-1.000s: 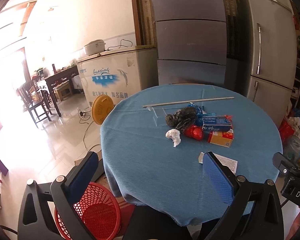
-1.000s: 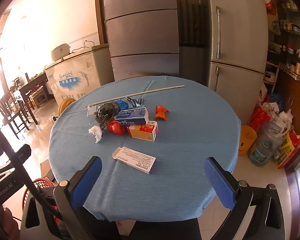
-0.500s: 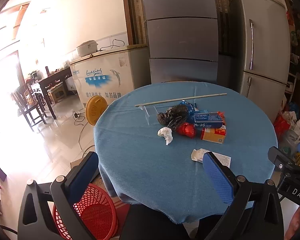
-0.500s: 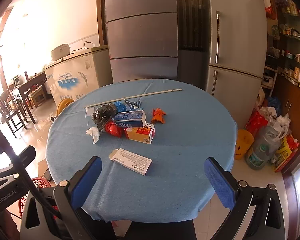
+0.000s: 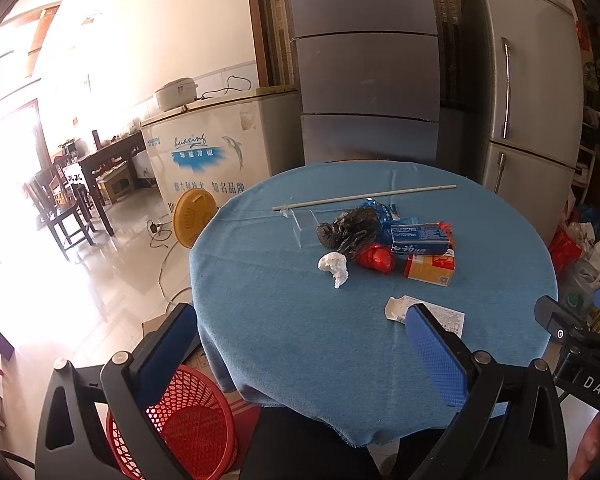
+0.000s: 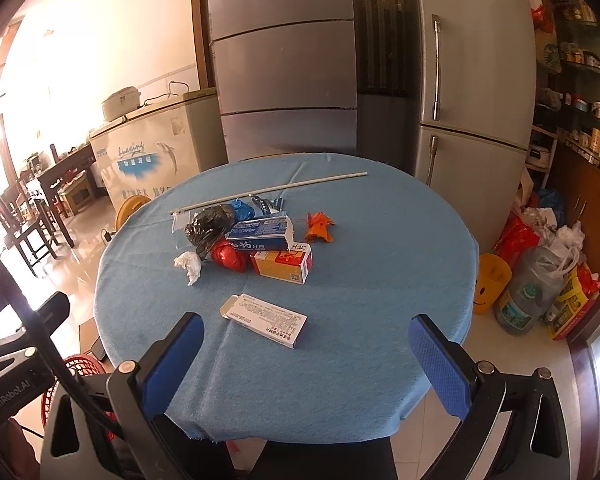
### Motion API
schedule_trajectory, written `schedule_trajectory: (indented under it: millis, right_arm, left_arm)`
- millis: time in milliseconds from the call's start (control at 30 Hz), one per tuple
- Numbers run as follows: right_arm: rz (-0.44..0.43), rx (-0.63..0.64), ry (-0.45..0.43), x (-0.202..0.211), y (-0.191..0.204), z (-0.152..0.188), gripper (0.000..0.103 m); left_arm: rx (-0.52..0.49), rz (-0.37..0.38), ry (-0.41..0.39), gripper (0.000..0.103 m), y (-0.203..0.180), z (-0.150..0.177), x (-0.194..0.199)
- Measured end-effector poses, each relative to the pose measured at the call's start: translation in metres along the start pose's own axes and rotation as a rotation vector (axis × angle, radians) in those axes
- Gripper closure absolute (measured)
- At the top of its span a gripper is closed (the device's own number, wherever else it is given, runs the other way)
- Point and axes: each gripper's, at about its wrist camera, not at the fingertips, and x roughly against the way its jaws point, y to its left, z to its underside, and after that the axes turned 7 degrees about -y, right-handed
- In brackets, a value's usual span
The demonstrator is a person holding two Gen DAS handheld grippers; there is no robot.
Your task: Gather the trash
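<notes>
Trash lies on a round blue table (image 5: 300, 320): a crumpled white tissue (image 5: 334, 266), a black plastic bag (image 5: 350, 228), a red wrapper (image 5: 376, 258), a blue toothpaste box (image 5: 420, 238), an orange-and-white carton (image 5: 430, 270), a flat white box (image 6: 266, 320) and an orange scrap (image 6: 319, 226). A red mesh basket (image 5: 192, 428) stands on the floor at the table's left front. My left gripper (image 5: 302, 354) is open and empty above the near table edge. My right gripper (image 6: 308, 360) is open and empty, just short of the flat white box.
A long thin white rod (image 5: 364, 197) lies across the far side of the table. Grey fridges (image 6: 472, 80) and a white chest freezer (image 5: 208, 148) stand behind. Bags and a water jug (image 6: 536, 280) crowd the floor at right. Chairs (image 5: 60, 208) stand far left.
Both views have shifted slightly, with the table and trash sitting a little farther off and more centred. Both grippers stay open; nothing on the table has moved.
</notes>
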Motion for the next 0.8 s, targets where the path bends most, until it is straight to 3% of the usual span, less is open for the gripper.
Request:
schedule_trajectory:
  millis: [267, 433, 567, 800]
  right_arm:
    - [-0.022, -0.005, 0.034, -0.010, 0.001, 0.002, 0.000]
    - [-0.129, 0.019, 0.065, -0.032, -0.004, 0.002, 0.000]
    - [-0.270, 0.108, 0.126, -0.075, -0.009, 0.009, 0.000]
    - [-0.411, 0.186, 0.224, -0.154, -0.002, 0.018, 0.000]
  left_arm:
    - [0.014, 0.018, 0.050, 0.000, 0.006, -0.003, -0.020]
    - [-0.062, -0.088, 0.046, 0.000, 0.015, -0.013, -0.058]
    - [-0.106, -0.068, 0.145, 0.000, 0.026, -0.014, -0.101]
    - [-0.058, 0.028, 0.351, 0.000, 0.039, -0.003, -0.176]
